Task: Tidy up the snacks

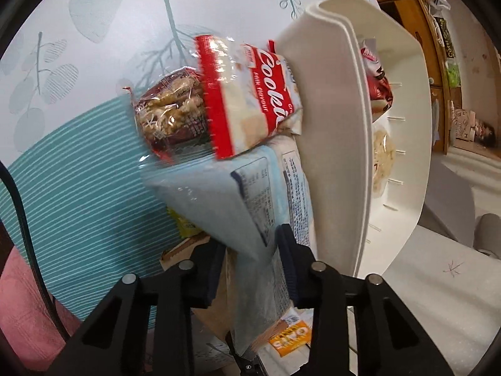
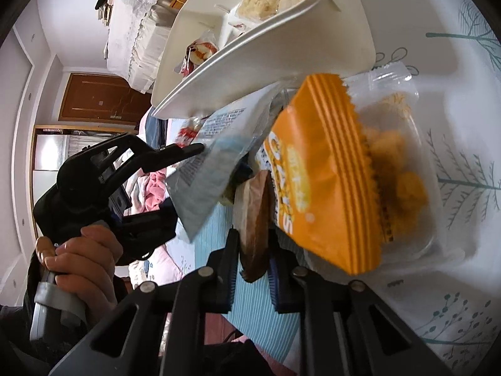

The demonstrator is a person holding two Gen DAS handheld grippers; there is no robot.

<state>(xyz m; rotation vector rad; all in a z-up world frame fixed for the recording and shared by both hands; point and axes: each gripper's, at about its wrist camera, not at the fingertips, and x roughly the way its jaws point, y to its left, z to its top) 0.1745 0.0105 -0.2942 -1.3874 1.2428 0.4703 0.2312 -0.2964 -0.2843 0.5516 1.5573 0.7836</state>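
My left gripper is shut on a pale blue snack packet, held beside the white plastic basket. A red and white cookie packet and a clear-wrapped nut cake lie on the table past it. My right gripper is shut on a brown packet. An orange oats packet lies just ahead of it on the table. The left gripper with the blue packet shows in the right wrist view. The basket holds several snacks.
The table has a white leaf-print cloth with a teal striped part. Pink fabric lies at the table's edge. A bed with a white lace cover and wooden doors are in the room behind.
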